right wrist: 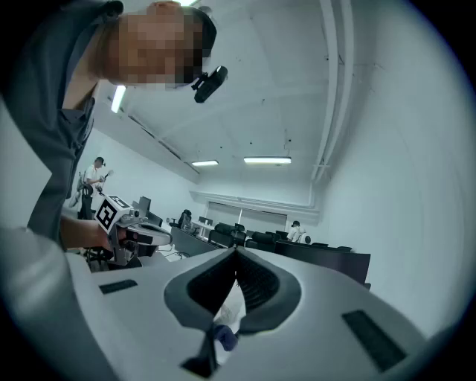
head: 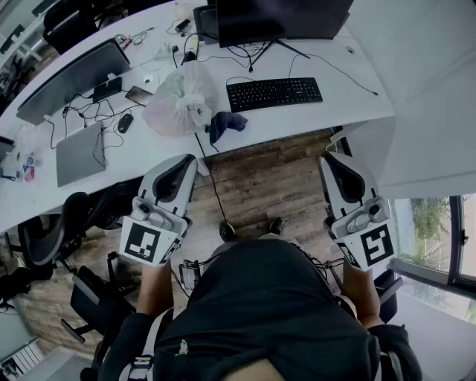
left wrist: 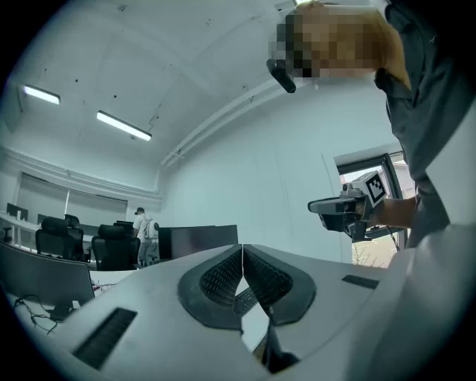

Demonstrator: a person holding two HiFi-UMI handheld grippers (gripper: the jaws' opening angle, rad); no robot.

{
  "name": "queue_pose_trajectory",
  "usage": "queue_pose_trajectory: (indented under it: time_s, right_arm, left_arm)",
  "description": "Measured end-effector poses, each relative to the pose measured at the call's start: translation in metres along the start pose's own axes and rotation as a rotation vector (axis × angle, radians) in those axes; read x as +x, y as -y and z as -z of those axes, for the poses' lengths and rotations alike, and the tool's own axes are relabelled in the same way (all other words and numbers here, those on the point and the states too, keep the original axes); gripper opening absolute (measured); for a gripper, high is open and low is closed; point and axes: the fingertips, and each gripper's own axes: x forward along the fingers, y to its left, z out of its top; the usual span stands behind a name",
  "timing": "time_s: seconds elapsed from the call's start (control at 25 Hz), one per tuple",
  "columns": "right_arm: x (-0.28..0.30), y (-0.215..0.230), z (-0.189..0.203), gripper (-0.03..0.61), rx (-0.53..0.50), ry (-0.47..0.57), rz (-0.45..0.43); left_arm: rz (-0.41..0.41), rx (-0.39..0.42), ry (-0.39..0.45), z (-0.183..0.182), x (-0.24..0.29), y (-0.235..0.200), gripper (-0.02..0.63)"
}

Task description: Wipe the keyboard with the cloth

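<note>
A long white desk [head: 297, 123] is seen running across the upper part of the head view, with a wooden floor [head: 260, 186] below its front edge. A dark monitor [head: 282, 18] is stood at the back of the desk, and a second, wider screen [head: 71, 78] is placed further left. A closed grey laptop [head: 78, 152] is laid near the left end.

A translucent plastic bag [head: 178, 97] is set on the desk left of centre. It is filled out, and pale green and pink material can be made out through its skin; what that material is cannot be told.

The black keyboard [head: 274, 93] is laid flat in front of the dark monitor, to the right of the bag and apart from it. The dark blue cloth [head: 225, 123] is left crumpled near the front edge of the desk, just beside the bag and a little to the left of the keyboard. It is touched by neither gripper.

Both grippers are held level over the floor, short of the desk edge and well apart from each other. The jaws of the left gripper [left wrist: 242, 253] are pressed together at their tips with nothing gripped. The jaws of the right gripper [right wrist: 236, 253] are likewise closed on nothing.

A dark mouse [head: 125, 123] and a phone [head: 139, 94] are laid left of the bag.
</note>
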Motion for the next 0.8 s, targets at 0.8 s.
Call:
queue_pose_trajectory:
  time_s: [0.8]
  right_arm:
    - [-0.090, 0.122, 0.072, 0.011, 0.123, 0.011, -0.137]
  left_arm:
    - [-0.056, 0.028, -0.097, -0.019, 0.114, 0.123, 0.008]
